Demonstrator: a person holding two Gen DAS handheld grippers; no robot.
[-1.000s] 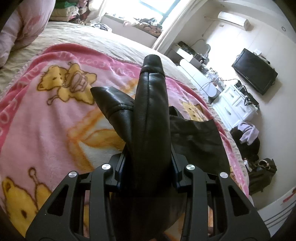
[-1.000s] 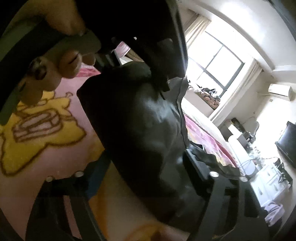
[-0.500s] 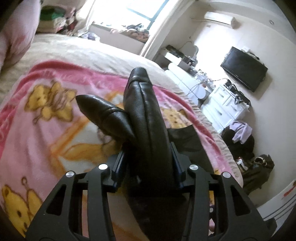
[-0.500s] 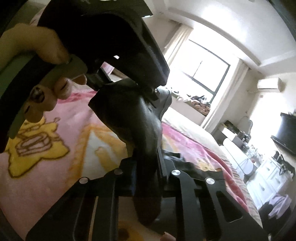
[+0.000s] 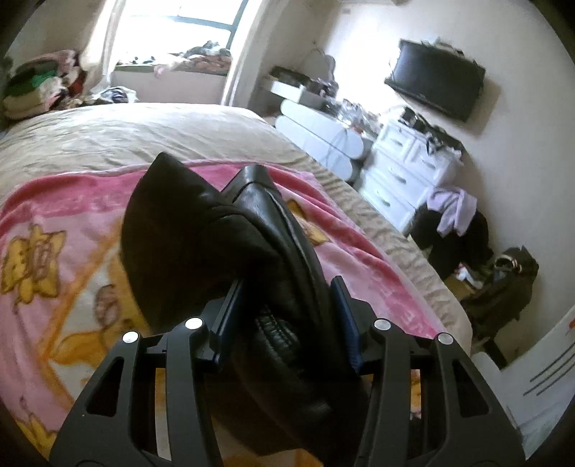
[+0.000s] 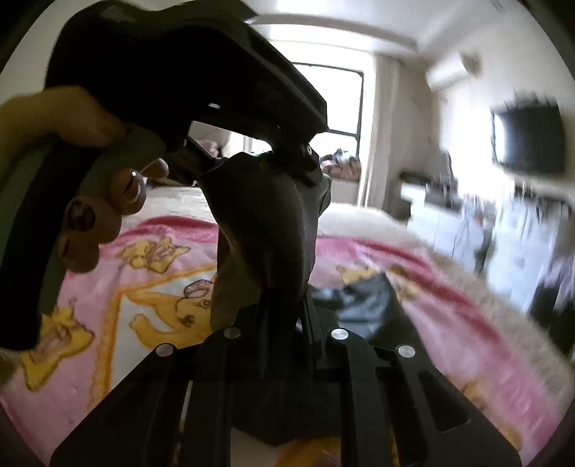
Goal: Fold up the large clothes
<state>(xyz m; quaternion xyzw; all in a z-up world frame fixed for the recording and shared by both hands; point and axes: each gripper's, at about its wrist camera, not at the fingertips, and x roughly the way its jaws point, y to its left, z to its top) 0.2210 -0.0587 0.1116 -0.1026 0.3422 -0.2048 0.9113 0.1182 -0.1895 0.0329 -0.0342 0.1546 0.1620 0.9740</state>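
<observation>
My left tongs [image 5: 284, 323] and right tongs [image 6: 284, 323] both clamp the black leather garment [image 5: 201, 244]

In my left view the garment bunches up through the centre of the frame, above the pink cartoon blanket [image 5: 54, 273] on the bed [image 5: 143, 129]; in my right view, my left hand [image 6: 90, 201] sits at upper left, and more black fabric lies on the blanket at lower right of centre

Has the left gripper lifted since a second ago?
Yes. The left gripper, shut on the black leather garment, has tilted upward: the window and TV sit lower in its view.
</observation>
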